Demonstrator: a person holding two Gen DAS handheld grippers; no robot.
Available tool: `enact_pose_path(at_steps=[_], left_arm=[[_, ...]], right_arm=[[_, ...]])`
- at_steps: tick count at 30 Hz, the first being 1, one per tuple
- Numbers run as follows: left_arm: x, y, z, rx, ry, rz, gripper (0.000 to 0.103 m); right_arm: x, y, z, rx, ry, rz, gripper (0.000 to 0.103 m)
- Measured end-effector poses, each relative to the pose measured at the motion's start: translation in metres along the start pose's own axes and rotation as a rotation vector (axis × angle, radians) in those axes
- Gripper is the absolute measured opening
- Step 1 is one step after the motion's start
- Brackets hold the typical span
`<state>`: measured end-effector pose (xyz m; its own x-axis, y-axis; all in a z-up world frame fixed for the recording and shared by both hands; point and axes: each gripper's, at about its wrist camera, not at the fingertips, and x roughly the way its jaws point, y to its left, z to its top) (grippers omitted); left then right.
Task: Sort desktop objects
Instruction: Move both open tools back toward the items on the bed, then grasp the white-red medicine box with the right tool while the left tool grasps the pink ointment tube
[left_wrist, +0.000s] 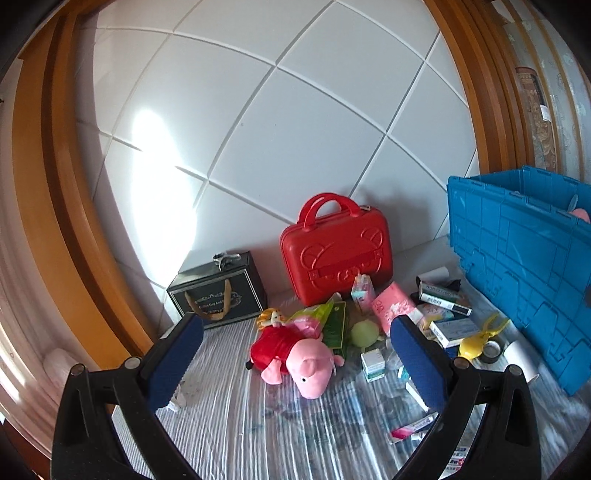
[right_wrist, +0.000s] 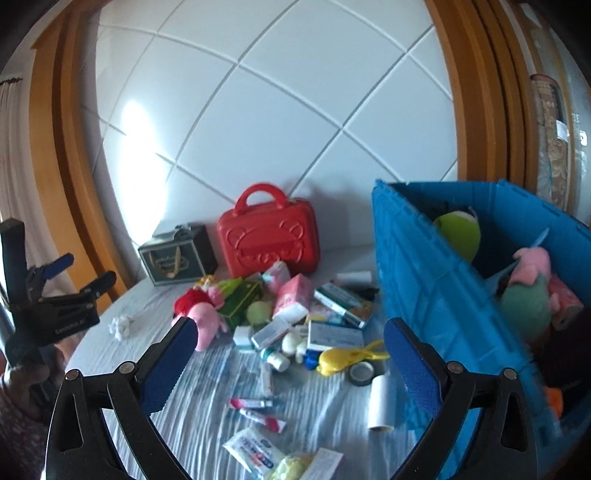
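Observation:
A pink pig plush in a red dress (left_wrist: 295, 356) lies on the striped table cover, between my left gripper's open fingers and a little beyond them. My left gripper (left_wrist: 295, 354) is open and empty; it also shows at the left of the right wrist view (right_wrist: 83, 269). My right gripper (right_wrist: 288, 358) is open and empty above a heap of small boxes, tubes and a yellow clip (right_wrist: 347, 358). The pig also shows in the right wrist view (right_wrist: 203, 317). A blue crate (right_wrist: 436, 280) at the right holds several plush toys (right_wrist: 528, 291).
A red toy suitcase (left_wrist: 334, 251) and a dark gift box (left_wrist: 218, 291) stand against the white tiled wall. Pink tissue pack (left_wrist: 393, 306), green ball (left_wrist: 364, 332), small white box (left_wrist: 373, 363), tape roll (right_wrist: 360, 373), white paper roll (right_wrist: 380, 402) and tubes (right_wrist: 258, 410) lie on the cover.

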<state>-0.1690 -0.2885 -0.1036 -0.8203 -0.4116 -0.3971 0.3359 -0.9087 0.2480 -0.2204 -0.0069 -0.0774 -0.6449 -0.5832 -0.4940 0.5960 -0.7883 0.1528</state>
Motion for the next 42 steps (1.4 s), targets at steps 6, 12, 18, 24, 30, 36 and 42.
enact_pose_path(at_steps=[6,12,18,24,30,36,42], left_arm=[[0.038,0.002,-0.044,-0.009,0.096,-0.038,0.103],[0.089,-0.007,-0.076,-0.027,0.192,-0.101,0.103],[0.139,-0.052,-0.112,0.141,0.293,-0.304,0.103],[0.181,-0.104,-0.148,0.291,0.395,-0.610,0.103],[0.199,-0.151,-0.166,0.505,0.413,-0.867,0.084],[0.210,-0.173,-0.178,0.594,0.420,-1.018,0.059],[0.201,-0.161,-0.180,0.574,0.438,-1.052,0.034]], right_arm=[[0.117,0.023,-0.048,-0.081,0.260,0.091,0.080],[0.246,0.036,-0.097,-0.141,0.538,0.128,0.065],[0.320,0.032,-0.122,-0.167,0.680,0.139,0.049],[0.336,0.036,-0.128,-0.273,0.702,0.146,0.018],[0.304,0.014,-0.098,-0.178,0.636,0.198,0.017],[0.273,-0.006,-0.067,-0.109,0.562,0.204,0.017],[0.269,-0.010,-0.046,-0.084,0.495,0.205,0.018]])
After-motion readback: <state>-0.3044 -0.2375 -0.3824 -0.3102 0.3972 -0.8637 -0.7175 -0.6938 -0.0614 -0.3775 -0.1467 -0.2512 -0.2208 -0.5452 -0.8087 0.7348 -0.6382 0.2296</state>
